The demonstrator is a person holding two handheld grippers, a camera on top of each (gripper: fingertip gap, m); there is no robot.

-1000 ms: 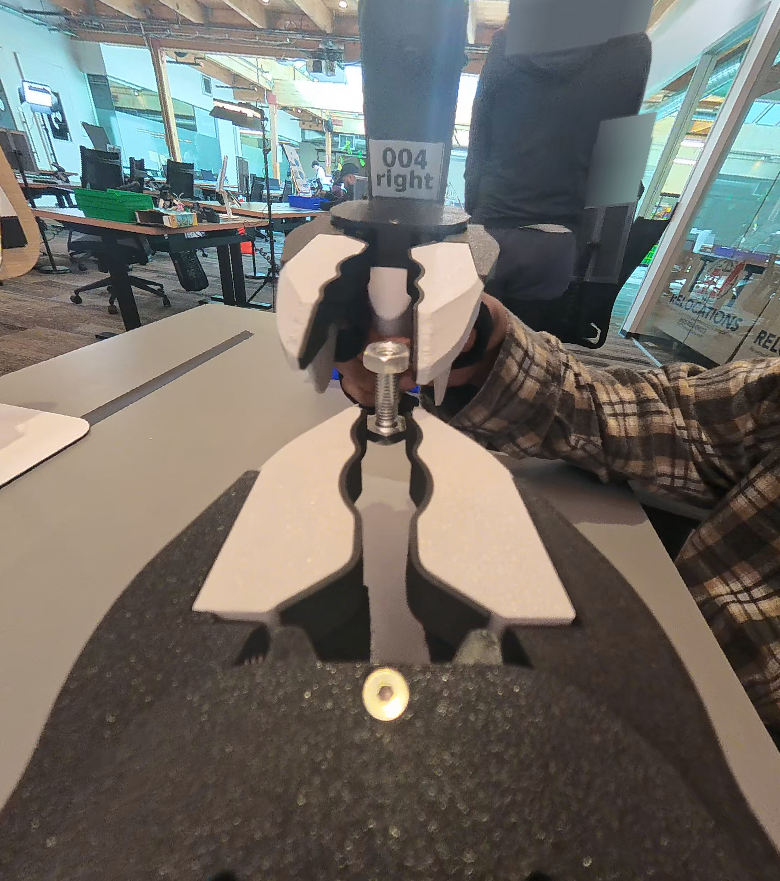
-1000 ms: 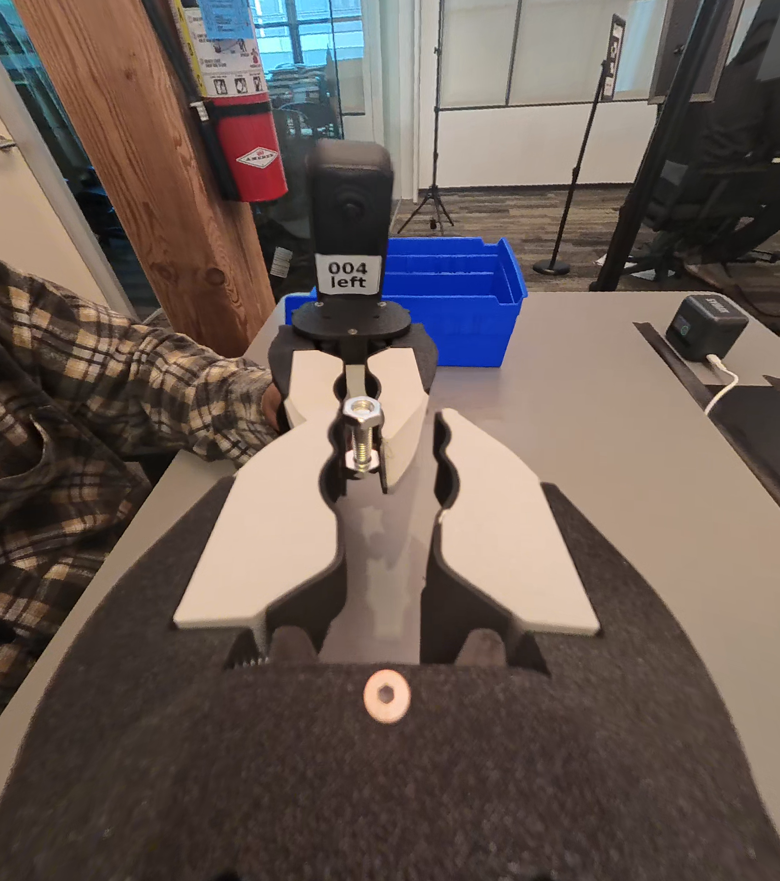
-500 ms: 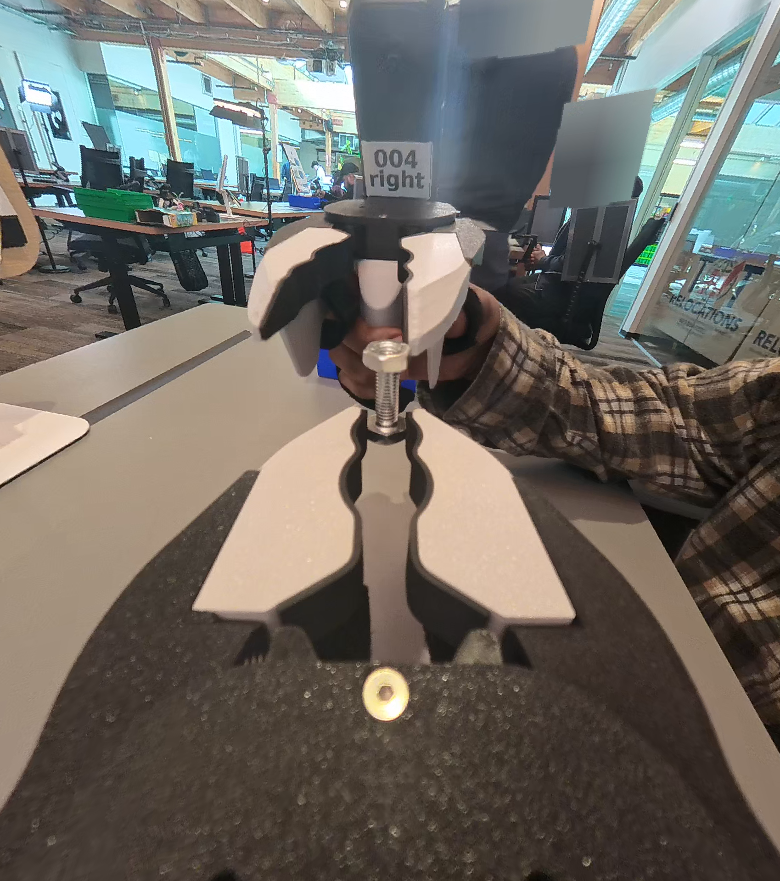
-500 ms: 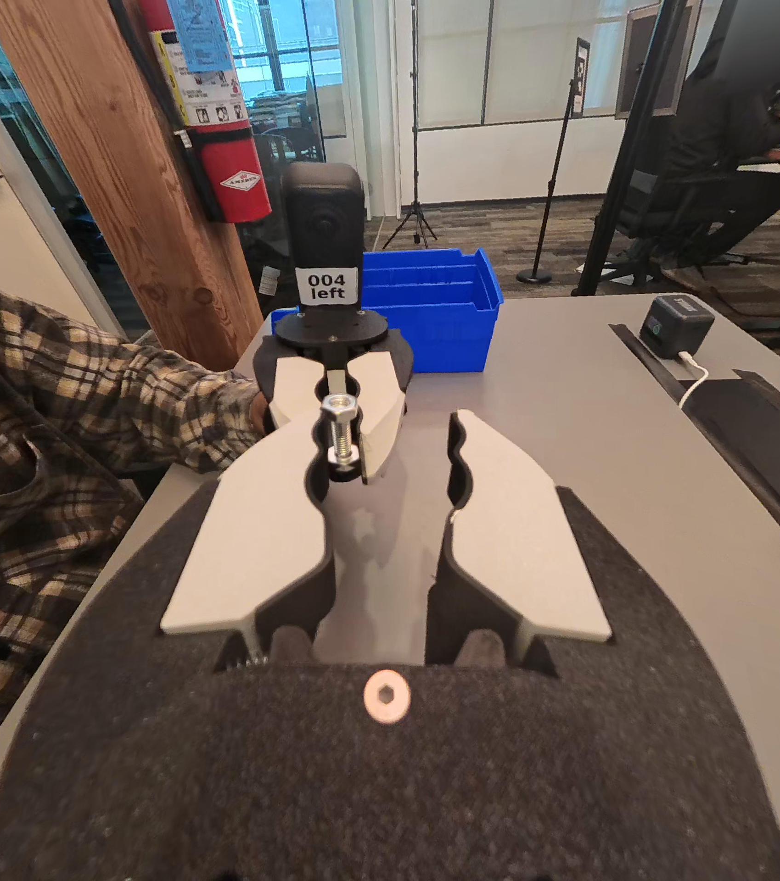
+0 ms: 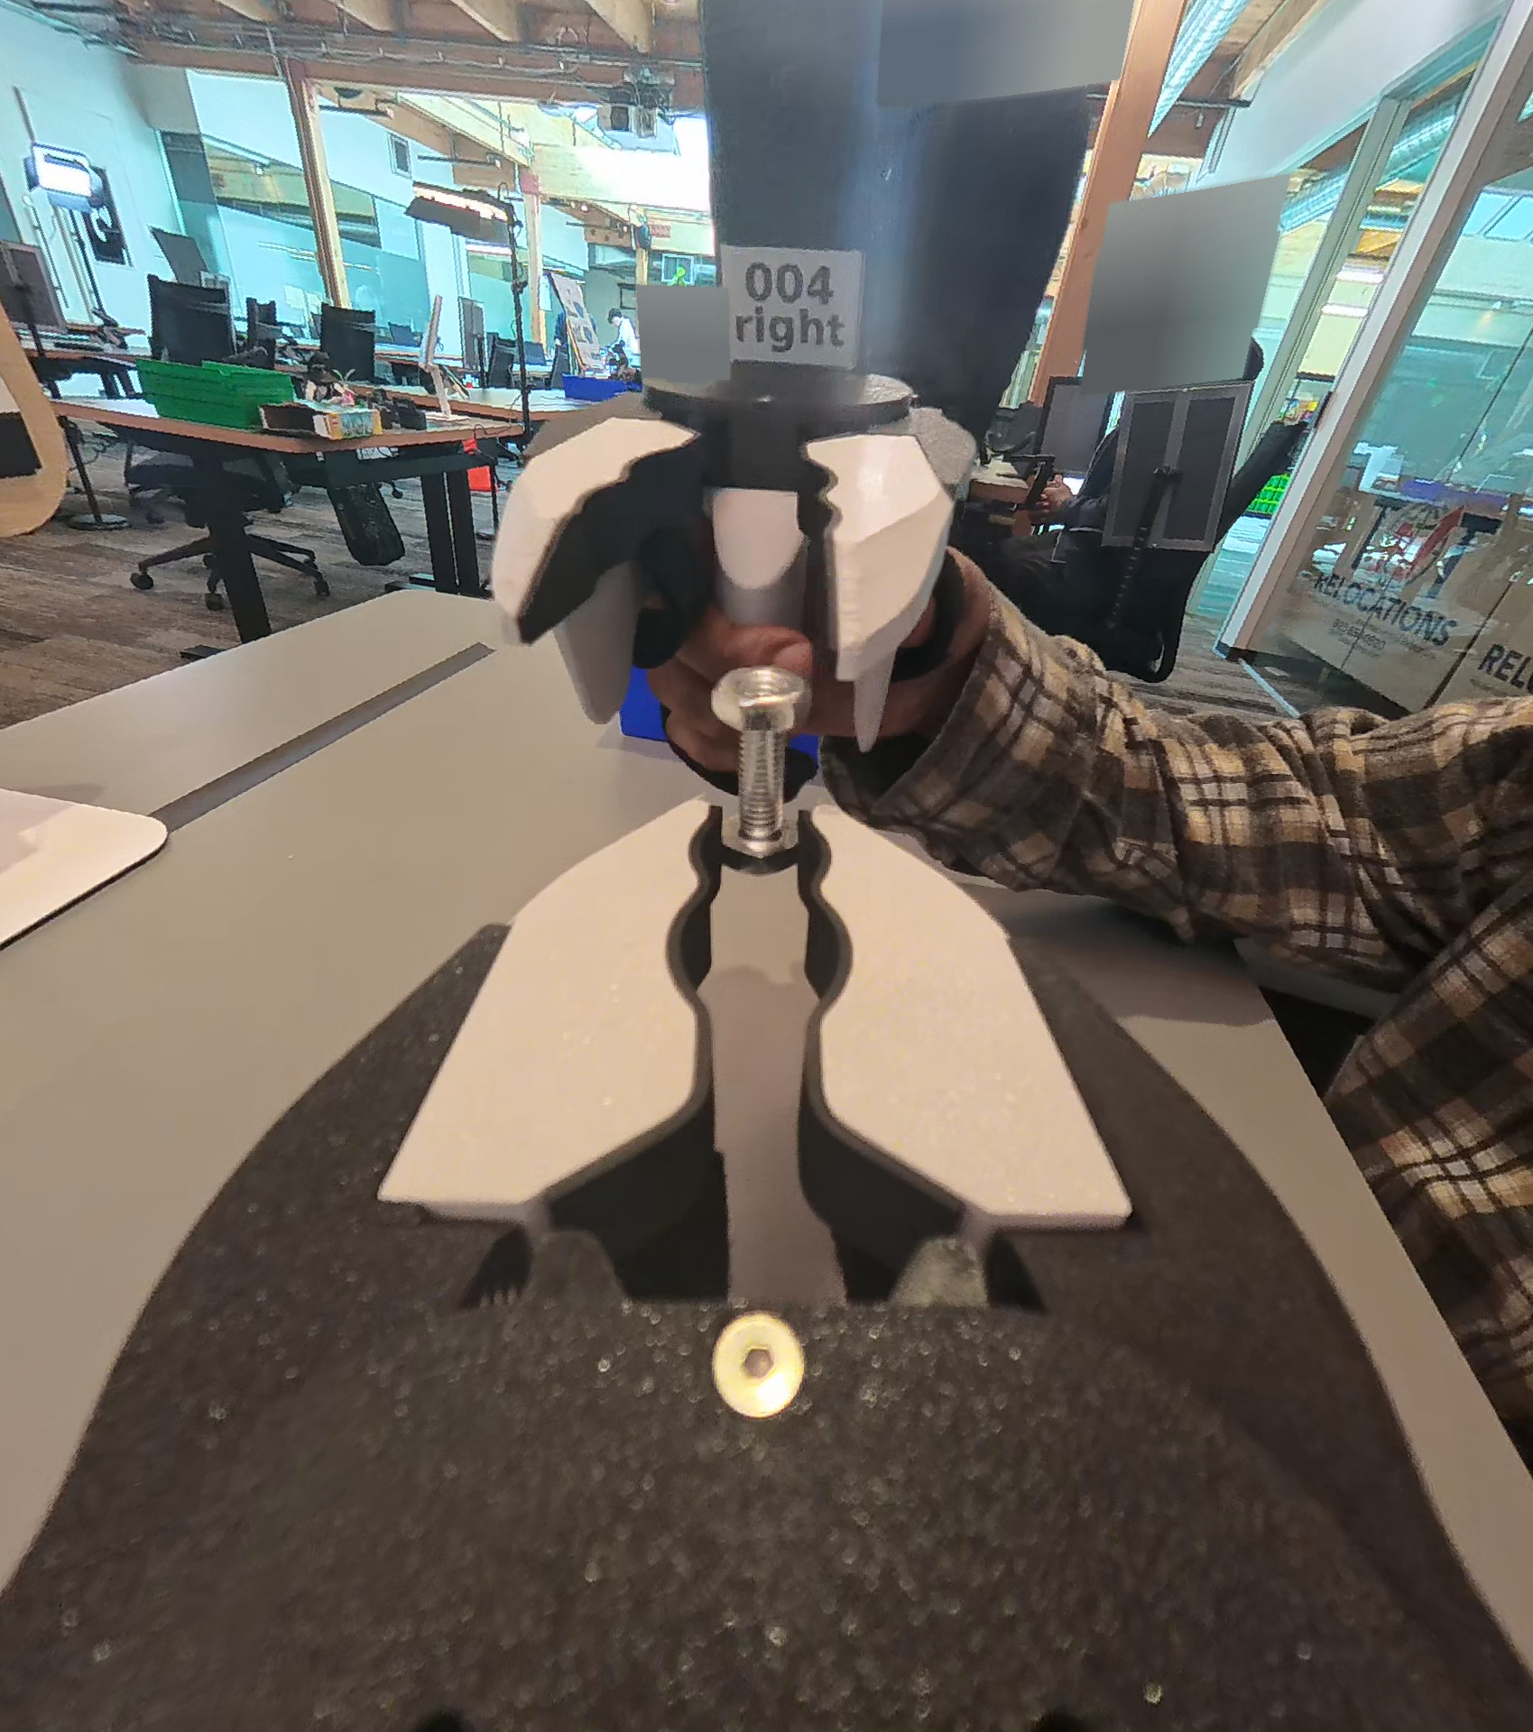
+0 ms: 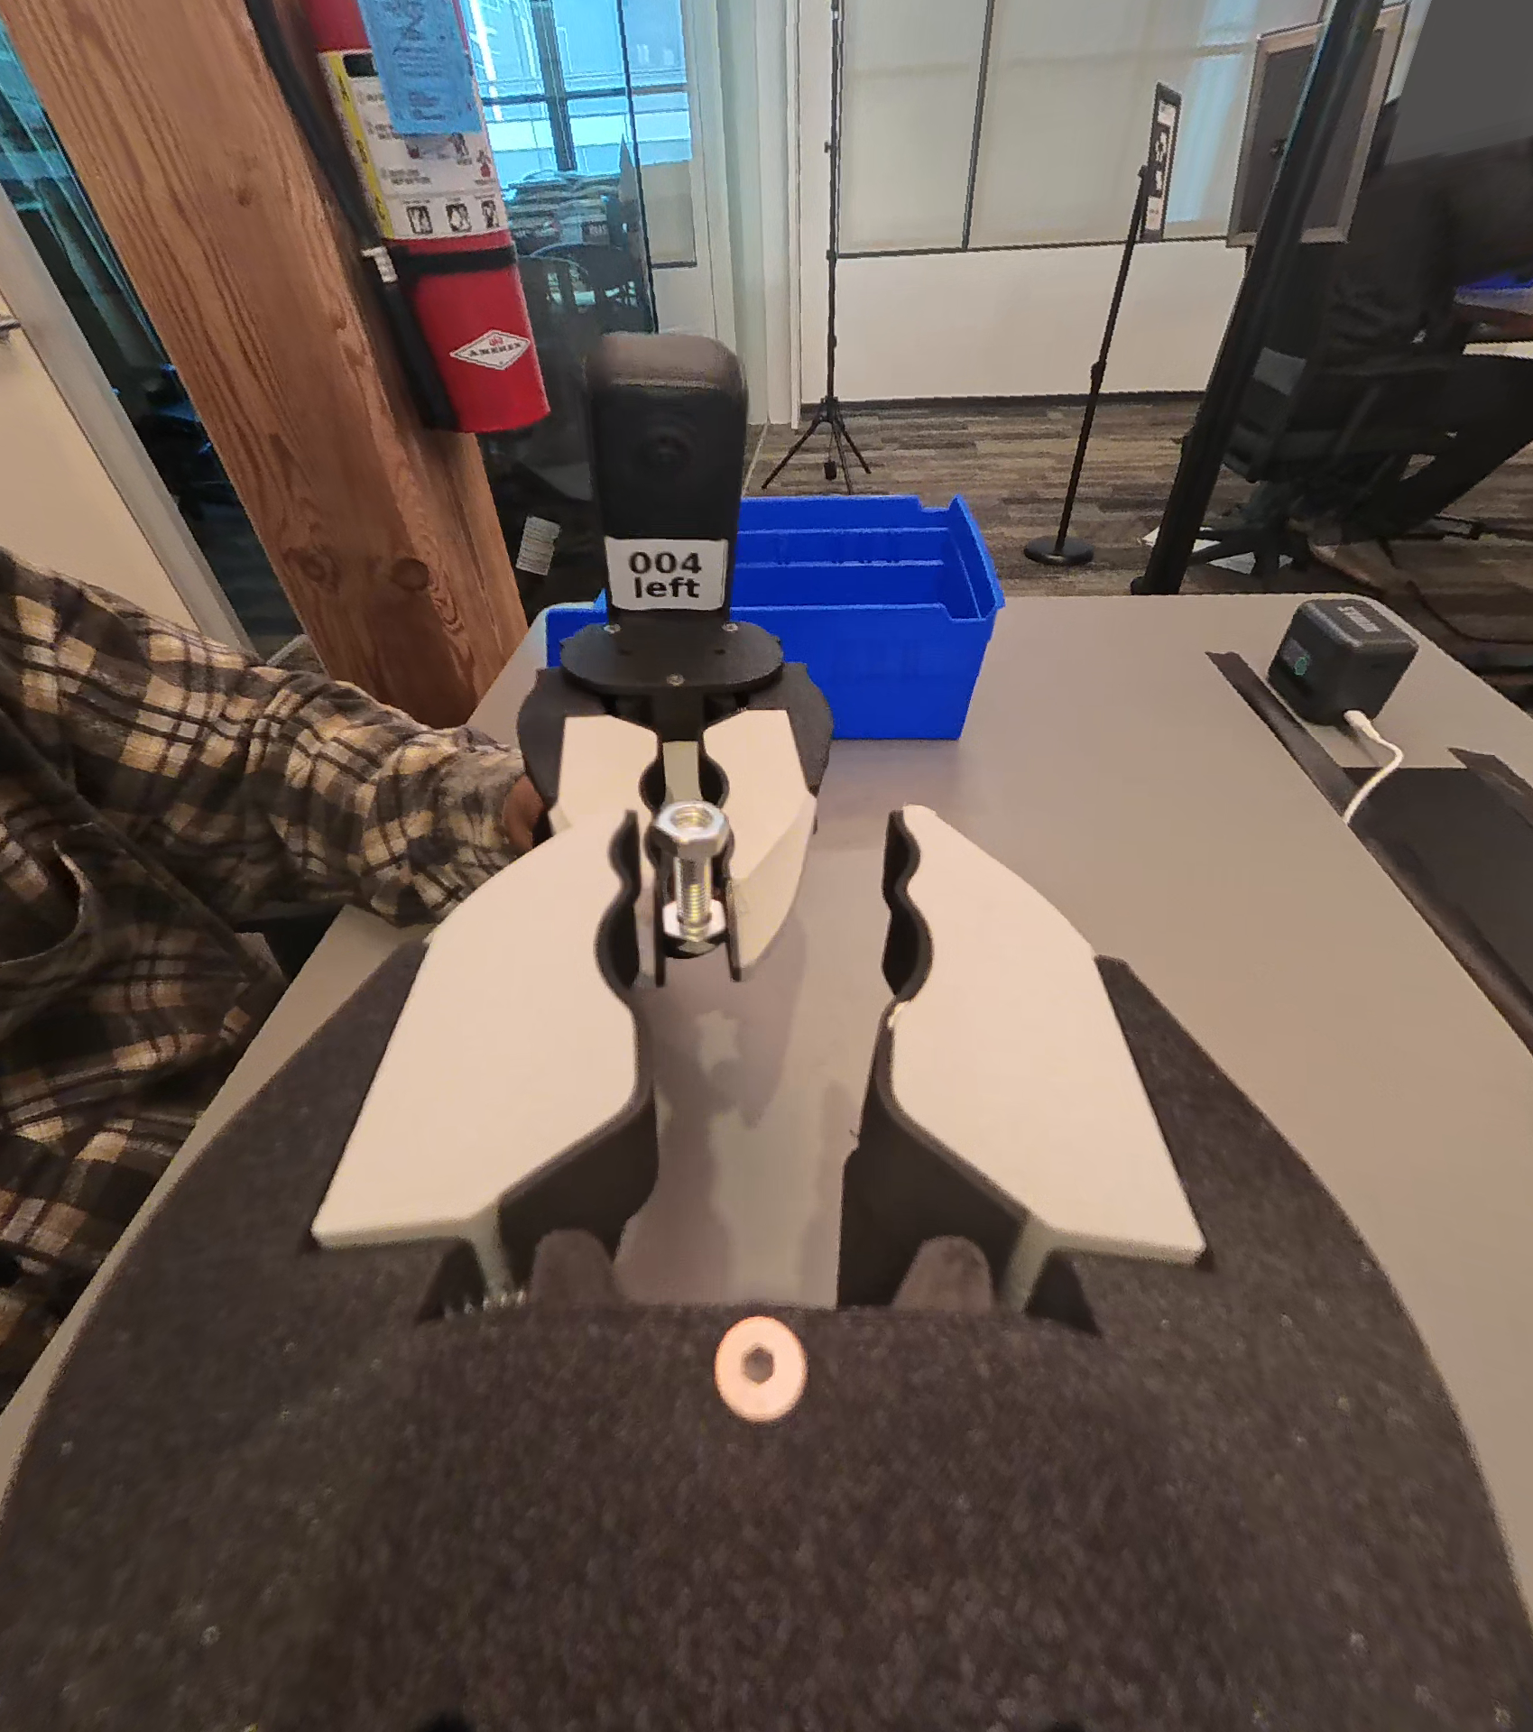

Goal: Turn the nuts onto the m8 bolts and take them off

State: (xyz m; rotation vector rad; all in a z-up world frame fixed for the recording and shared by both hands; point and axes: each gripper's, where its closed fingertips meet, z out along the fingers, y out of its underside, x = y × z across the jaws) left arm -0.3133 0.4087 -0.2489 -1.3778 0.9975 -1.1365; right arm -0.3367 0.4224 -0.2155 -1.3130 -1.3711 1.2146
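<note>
My left gripper [image 5: 758, 843] is shut on the head end of a silver M8 bolt [image 5: 758, 773], held above the grey table [image 5: 322, 843]. A nut [image 5: 760, 698] sits on the bolt's free end, facing my right gripper. In the right wrist view the bolt [image 6: 692, 881] and its nut [image 6: 692, 829] sit just inside my left finger [image 6: 519, 1012], with the left gripper [image 6: 695, 947] behind them. My right gripper [image 6: 762, 843] is open and holds nothing, its fingers wide apart. It also shows in the left wrist view [image 5: 729, 656], spread around the nut end.
A blue bin [image 6: 865, 647] stands behind the left gripper near the table's far edge. A small black device [image 6: 1339, 661] with a white cable lies at the right by a black strip. A white base plate [image 5: 12, 872] lies at the left. Plaid sleeves [image 5: 1306, 843] reach in. The tips of both grippers are at nearly the same place.
My right gripper has opened wider and come off the nut. The bolt has shifted toward its left finger in the right wrist view. My left gripper still holds the bolt.
</note>
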